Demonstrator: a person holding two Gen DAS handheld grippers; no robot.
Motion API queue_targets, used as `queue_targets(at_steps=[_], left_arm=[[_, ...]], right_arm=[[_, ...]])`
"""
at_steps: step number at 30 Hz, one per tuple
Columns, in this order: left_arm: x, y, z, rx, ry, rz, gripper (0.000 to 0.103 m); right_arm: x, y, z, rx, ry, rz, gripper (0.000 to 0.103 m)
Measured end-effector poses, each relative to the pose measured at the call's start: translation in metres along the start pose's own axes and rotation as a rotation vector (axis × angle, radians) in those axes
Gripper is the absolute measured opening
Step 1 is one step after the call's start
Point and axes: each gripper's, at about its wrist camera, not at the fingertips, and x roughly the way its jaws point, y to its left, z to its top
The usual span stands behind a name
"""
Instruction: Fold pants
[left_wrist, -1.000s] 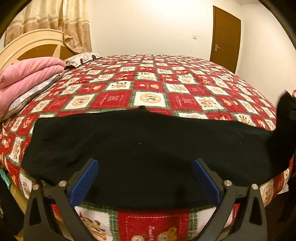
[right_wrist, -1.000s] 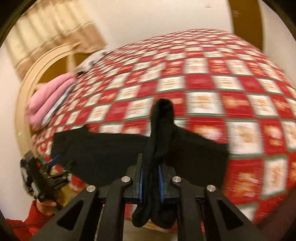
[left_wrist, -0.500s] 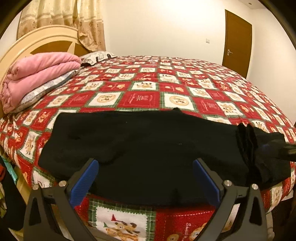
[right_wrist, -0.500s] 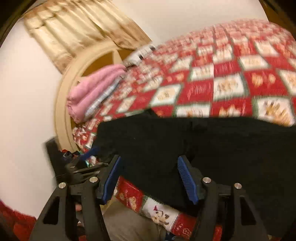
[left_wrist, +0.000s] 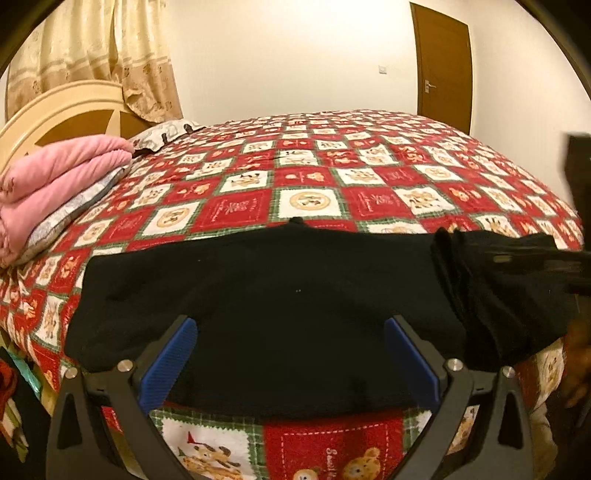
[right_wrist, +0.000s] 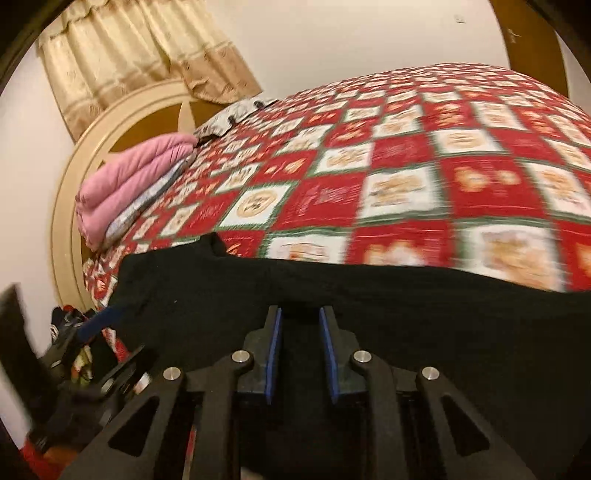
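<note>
Black pants (left_wrist: 280, 295) lie flat across the near edge of the bed, with a bunched fold at their right end (left_wrist: 491, 288). My left gripper (left_wrist: 291, 354) is wide open and empty, its blue pads just above the pants' near hem. My right gripper (right_wrist: 299, 343) hovers low over the pants (right_wrist: 406, 325); its jaws stand a narrow gap apart, and dark cloth shows between them. Whether it pinches the cloth is unclear in the blur. In the left wrist view the right gripper shows as a dark blur (left_wrist: 546, 262) over the bunched end.
The bed carries a red, white and green patchwork quilt (left_wrist: 306, 177). A folded pink blanket (left_wrist: 55, 177) sits on a pillow by the cream headboard (left_wrist: 55, 107) at left. A brown door (left_wrist: 441, 66) stands at the far right. Clutter lies beside the bed at lower left (right_wrist: 74, 339).
My right gripper let go of the raised pants end, opened wide, swung over the pants and narrowed again. The pants' end now lies bunched at right. My left gripper stayed open.
</note>
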Motion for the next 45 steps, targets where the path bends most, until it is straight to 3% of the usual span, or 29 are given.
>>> queue_targets(at_steps=[3, 6, 8, 12, 16, 20, 23, 26, 29, 31, 36, 39, 41, 43, 45], left_arm=[[-0.004, 0.002, 0.002, 0.01, -0.009, 0.017, 0.103], [-0.005, 0.002, 0.005, 0.022, -0.023, 0.011, 0.103], [-0.006, -0.003, 0.01, 0.033, -0.037, -0.004, 0.103], [-0.012, -0.022, 0.03, 0.063, -0.1, -0.064, 0.103], [-0.014, -0.058, 0.046, 0.119, -0.147, -0.142, 0.103], [-0.008, -0.095, 0.047, 0.159, -0.143, -0.199, 0.103], [0.004, -0.113, 0.039, 0.166, -0.103, -0.192, 0.103], [0.02, -0.116, 0.028, 0.141, -0.025, -0.204, 0.103], [0.045, -0.108, 0.012, 0.102, 0.087, -0.169, 0.103], [0.046, -0.099, 0.007, 0.041, 0.069, -0.222, 0.103], [0.035, -0.103, 0.006, 0.088, 0.062, -0.213, 0.103], [0.024, -0.09, 0.005, 0.112, 0.034, -0.184, 0.103], [0.016, -0.069, 0.0, 0.108, 0.008, -0.147, 0.103], [0.012, -0.05, -0.004, 0.085, -0.006, -0.096, 0.103], [0.004, -0.019, -0.011, 0.04, -0.017, -0.016, 0.103]], right_arm=[[0.004, 0.008, -0.002, -0.022, -0.034, -0.027, 0.025], [-0.018, -0.006, 0.005, 0.042, -0.028, 0.082, 0.025], [-0.058, -0.019, 0.012, 0.083, -0.129, 0.112, 0.025], [-0.123, -0.057, 0.016, 0.086, -0.219, -0.053, 0.025], [-0.155, -0.102, -0.004, 0.098, -0.182, -0.261, 0.025], [-0.153, -0.129, -0.025, 0.185, -0.132, -0.257, 0.025], [-0.136, -0.127, -0.025, 0.172, -0.132, -0.252, 0.025], [-0.106, -0.136, -0.017, 0.177, -0.089, -0.276, 0.024], [-0.096, -0.145, -0.013, 0.214, -0.111, -0.245, 0.024], [-0.098, -0.147, -0.015, 0.234, -0.116, -0.232, 0.024], [-0.114, -0.144, -0.02, 0.281, -0.148, -0.22, 0.024], [-0.147, -0.132, -0.027, 0.337, -0.308, -0.213, 0.025], [-0.157, -0.117, -0.021, 0.299, -0.334, -0.207, 0.028], [-0.161, -0.094, -0.019, 0.261, -0.359, -0.191, 0.033], [-0.156, -0.074, -0.023, 0.233, -0.356, -0.149, 0.054]])
